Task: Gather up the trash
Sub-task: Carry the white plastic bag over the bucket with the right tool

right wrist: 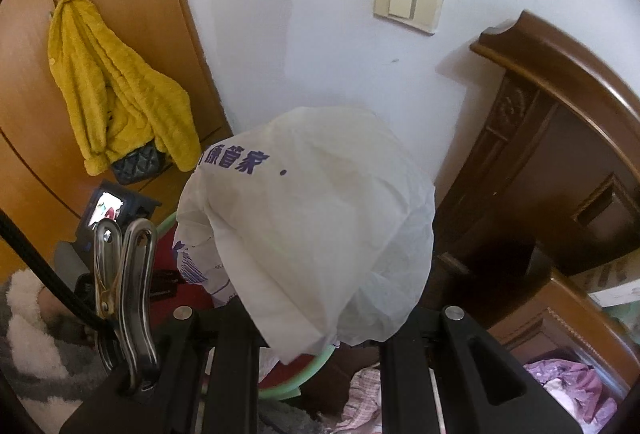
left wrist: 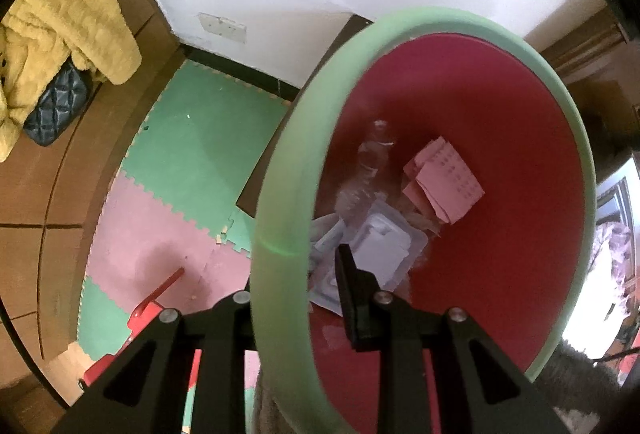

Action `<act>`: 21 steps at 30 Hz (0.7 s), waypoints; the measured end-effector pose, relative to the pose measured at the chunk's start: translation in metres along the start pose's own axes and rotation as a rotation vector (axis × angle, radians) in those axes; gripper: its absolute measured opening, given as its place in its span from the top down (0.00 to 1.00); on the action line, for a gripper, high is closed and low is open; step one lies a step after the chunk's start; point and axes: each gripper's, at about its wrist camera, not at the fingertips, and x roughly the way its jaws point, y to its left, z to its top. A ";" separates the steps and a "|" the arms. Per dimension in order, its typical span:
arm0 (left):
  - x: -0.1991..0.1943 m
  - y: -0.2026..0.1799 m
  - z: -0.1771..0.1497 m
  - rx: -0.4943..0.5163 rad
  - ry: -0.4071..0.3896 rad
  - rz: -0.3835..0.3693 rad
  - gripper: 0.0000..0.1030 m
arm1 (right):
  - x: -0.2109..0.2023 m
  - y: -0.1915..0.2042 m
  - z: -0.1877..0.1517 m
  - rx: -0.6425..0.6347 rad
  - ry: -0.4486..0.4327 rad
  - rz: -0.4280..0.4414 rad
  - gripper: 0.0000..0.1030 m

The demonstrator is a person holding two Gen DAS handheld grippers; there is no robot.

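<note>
- A red bin with a pale green rim (left wrist: 280, 170) hangs from the left gripper (left wrist: 296, 298), whose jaws are clamped on that rim, one finger outside and one inside.
- Inside the bin lie a clear plastic bottle (left wrist: 368, 170), folded pink paper (left wrist: 442, 178) and a white plastic tray (left wrist: 384, 246), so some trash looks already collected.
- The right gripper (right wrist: 316, 314) pinches a crumpled white bag with blue print (right wrist: 320, 218), held above the bin's rim and apparently not yet dropped in.
- By this view, releasing the bag into the bin remains.
</note>
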 end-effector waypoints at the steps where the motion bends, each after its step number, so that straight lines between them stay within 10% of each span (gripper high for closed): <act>1: 0.001 0.001 0.000 -0.006 0.003 0.001 0.77 | 0.002 0.001 0.000 -0.001 0.005 0.004 0.83; 21: 0.011 0.011 -0.002 -0.051 0.052 0.004 0.77 | 0.048 0.053 0.003 -0.158 0.119 0.091 0.83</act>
